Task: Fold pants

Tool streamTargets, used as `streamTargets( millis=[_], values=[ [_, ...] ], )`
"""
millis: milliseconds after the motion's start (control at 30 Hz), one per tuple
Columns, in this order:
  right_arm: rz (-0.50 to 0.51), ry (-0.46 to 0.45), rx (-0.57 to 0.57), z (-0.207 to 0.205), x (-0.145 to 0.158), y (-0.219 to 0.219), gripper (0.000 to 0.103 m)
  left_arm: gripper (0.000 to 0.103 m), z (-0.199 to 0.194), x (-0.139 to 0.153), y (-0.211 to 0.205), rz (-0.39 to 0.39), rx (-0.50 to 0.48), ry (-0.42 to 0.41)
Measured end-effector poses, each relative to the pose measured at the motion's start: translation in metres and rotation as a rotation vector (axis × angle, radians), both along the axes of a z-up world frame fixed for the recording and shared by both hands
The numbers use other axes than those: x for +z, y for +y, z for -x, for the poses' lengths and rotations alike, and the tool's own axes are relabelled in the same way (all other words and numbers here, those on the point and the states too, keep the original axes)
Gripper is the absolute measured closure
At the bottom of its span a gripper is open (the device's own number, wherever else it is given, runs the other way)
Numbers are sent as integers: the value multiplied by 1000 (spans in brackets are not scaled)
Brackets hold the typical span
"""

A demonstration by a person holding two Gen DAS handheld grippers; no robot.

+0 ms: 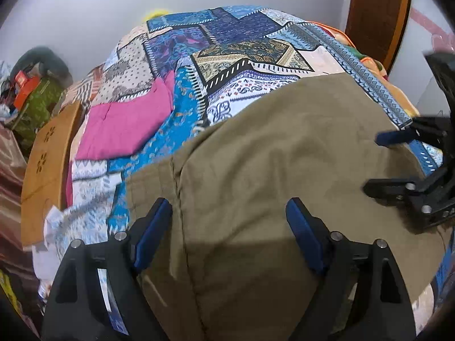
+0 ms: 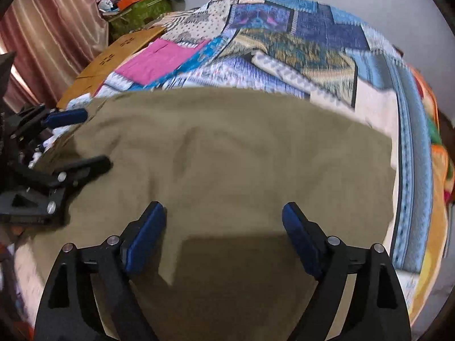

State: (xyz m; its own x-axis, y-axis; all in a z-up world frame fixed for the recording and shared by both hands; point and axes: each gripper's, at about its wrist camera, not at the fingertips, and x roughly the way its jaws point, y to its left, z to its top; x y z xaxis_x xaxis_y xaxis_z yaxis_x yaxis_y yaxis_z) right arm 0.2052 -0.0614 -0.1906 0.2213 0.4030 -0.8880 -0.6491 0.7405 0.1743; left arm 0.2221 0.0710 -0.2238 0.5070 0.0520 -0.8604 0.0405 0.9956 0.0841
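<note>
Olive-khaki pants [image 1: 270, 156] lie flat on a bed covered by a patchwork bedsheet [image 1: 241, 45]; a stitched seam runs down their left part. My left gripper [image 1: 229, 207] hovers over the near part of the cloth, jaws wide open and empty. In the right wrist view the pants [image 2: 227, 147] fill the middle, and my right gripper [image 2: 223, 209] stands open above them with nothing between its blue pads. Each gripper shows in the other's view: the right gripper [image 1: 375, 164] at the right edge, the left gripper [image 2: 93, 139] at the left edge, both open over the pants' sides.
A folded pink garment [image 1: 125, 125] [image 2: 159, 56] lies on the sheet beyond the pants, beside a brown cardboard box [image 1: 48, 156] [image 2: 113, 56]. A green box with clutter [image 1: 37, 99] [image 2: 139, 8] and a pink curtain [image 2: 51, 28] stand at the left. A wooden board [image 1: 378, 14] rises at the far right.
</note>
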Motion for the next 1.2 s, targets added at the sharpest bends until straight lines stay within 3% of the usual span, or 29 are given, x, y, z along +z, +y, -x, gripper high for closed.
streamTargets(
  millis=[100,367,500,633,767,1000,1200],
  values=[
    [-25,9,-42,17,2,-29,19,16,13,3,3,36,22,-10],
    [-76,55,-167,51,3,-79,19,13,65,5,1,39,63,-49],
    [-58,3,-189,74,5,-92,19,12,80,8,9,73,98,-49],
    [-54,-11,-221,77,9,-95,19,13,91,16,14,28,130,-63],
    [-35,-60,-208,78,21,-87,19,13,103,30,29,47,194,-85],
    [-123,-167,-142,80,53,-49,19,13,120,39,42,240,225,-56],
    [-144,-190,-124,80,44,-11,19,13,125,21,26,394,179,18]
  ],
)
